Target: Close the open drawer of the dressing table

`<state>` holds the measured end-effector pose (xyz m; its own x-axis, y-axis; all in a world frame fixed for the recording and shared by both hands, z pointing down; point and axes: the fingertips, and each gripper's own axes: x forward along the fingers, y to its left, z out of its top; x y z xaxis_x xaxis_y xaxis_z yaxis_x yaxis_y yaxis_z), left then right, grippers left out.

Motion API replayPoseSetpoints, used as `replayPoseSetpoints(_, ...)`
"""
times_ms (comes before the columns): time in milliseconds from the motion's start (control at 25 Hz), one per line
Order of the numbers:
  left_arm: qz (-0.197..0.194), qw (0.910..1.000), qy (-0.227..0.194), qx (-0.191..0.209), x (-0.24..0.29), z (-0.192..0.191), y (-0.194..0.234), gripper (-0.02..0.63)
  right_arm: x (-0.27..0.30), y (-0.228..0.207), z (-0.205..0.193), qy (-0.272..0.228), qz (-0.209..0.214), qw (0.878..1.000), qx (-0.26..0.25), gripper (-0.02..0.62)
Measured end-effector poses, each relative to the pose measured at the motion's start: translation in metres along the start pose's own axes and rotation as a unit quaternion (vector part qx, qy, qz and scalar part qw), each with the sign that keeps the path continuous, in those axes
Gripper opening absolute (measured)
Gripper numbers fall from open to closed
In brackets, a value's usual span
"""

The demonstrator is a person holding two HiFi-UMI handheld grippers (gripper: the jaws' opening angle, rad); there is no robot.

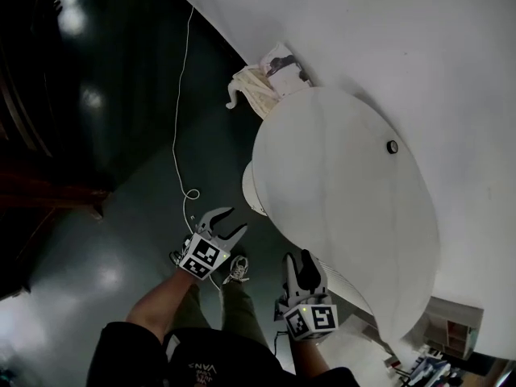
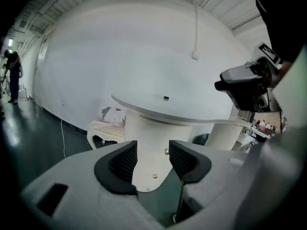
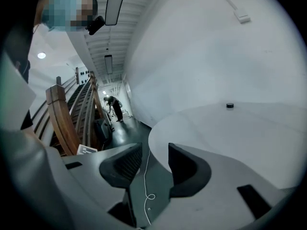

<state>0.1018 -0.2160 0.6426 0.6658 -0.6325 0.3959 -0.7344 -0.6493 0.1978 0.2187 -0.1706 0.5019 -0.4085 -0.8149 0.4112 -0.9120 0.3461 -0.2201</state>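
Pushing the drawer (image 1: 251, 186) home likely wanted the released left gripper (image 1: 232, 221) square on its front (right gripper (image 1: 298, 257) likewise released).

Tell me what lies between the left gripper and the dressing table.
Only bare dark floor, as the head view shows: nothing stands between the left gripper and the dressing table. The white cable loops off to one side.
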Motion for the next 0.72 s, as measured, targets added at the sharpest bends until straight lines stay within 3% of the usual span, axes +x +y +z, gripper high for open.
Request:
replayPoseSetpoints(320,0.012,0.999,-0.033,0.027,-0.063,0.038,-0.012,0.149,-0.022,0.02,-0.004,-0.02,-0.02,0.999,0.019,0.166)
replayPoseSetpoints(720,-0.023,0.9963,-0.017,0.081,-0.137,0.055,-0.031,0.056,-0.059,0.056,-0.005,-0.052,-0.073,0.995,0.038,0.147)
